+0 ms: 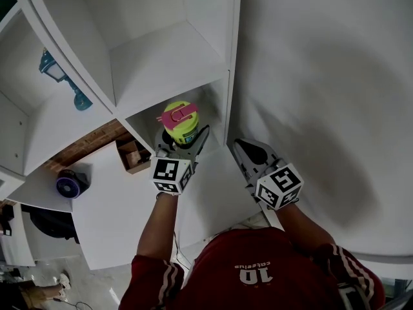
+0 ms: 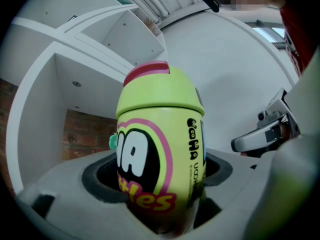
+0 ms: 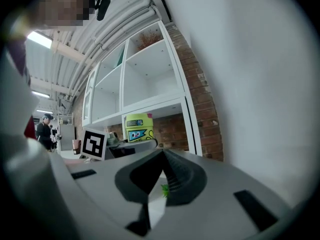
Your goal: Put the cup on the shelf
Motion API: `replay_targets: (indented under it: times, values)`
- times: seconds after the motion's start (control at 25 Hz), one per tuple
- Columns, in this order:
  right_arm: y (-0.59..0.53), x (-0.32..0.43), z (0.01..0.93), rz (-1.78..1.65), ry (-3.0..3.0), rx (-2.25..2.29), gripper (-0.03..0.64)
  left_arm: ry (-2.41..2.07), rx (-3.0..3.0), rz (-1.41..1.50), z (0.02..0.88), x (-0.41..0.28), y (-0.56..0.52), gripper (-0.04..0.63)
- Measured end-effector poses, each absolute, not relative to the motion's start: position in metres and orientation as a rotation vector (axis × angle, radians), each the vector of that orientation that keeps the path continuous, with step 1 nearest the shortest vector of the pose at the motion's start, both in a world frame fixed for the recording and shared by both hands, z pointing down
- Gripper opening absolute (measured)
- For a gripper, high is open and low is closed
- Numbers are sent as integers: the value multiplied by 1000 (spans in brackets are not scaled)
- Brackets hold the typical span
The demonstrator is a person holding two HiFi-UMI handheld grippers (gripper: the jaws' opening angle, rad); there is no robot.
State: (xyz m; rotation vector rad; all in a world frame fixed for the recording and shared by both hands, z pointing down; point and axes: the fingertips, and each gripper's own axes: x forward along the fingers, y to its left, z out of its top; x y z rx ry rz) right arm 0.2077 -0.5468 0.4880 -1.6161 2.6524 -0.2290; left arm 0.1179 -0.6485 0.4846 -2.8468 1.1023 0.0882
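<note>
A yellow-green cup (image 1: 181,124) with a pink lid clip and cartoon print is held upright in my left gripper (image 1: 182,142), jaws shut round its lower body. It hangs at the mouth of the lowest cubby of the white shelf (image 1: 169,66). In the left gripper view the cup (image 2: 160,149) fills the middle, with the shelf's cubbies behind it. My right gripper (image 1: 248,154) floats to the right beside the shelf's side panel, jaws shut on nothing. From the right gripper view the cup (image 3: 138,128) shows in front of the brick back of the cubby.
A teal lamp-shaped figure (image 1: 61,79) stands in a cubby to the left. A brown box (image 1: 133,154) and a purple round object (image 1: 70,183) lie lower left. A white wall (image 1: 322,76) fills the right side. A person stands far off in the right gripper view.
</note>
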Motion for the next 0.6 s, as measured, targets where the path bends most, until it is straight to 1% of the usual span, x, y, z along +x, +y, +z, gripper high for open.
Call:
replay_targets:
  times: [0.28,0.6]
  values:
    - [-554,212,496,-255,2635,-1613,6,1122,-2835,75,495,125,-669,414]
    - [-580,212,498,-186,2644,-1639,6,1197,-2848,84,505,122,-689,414]
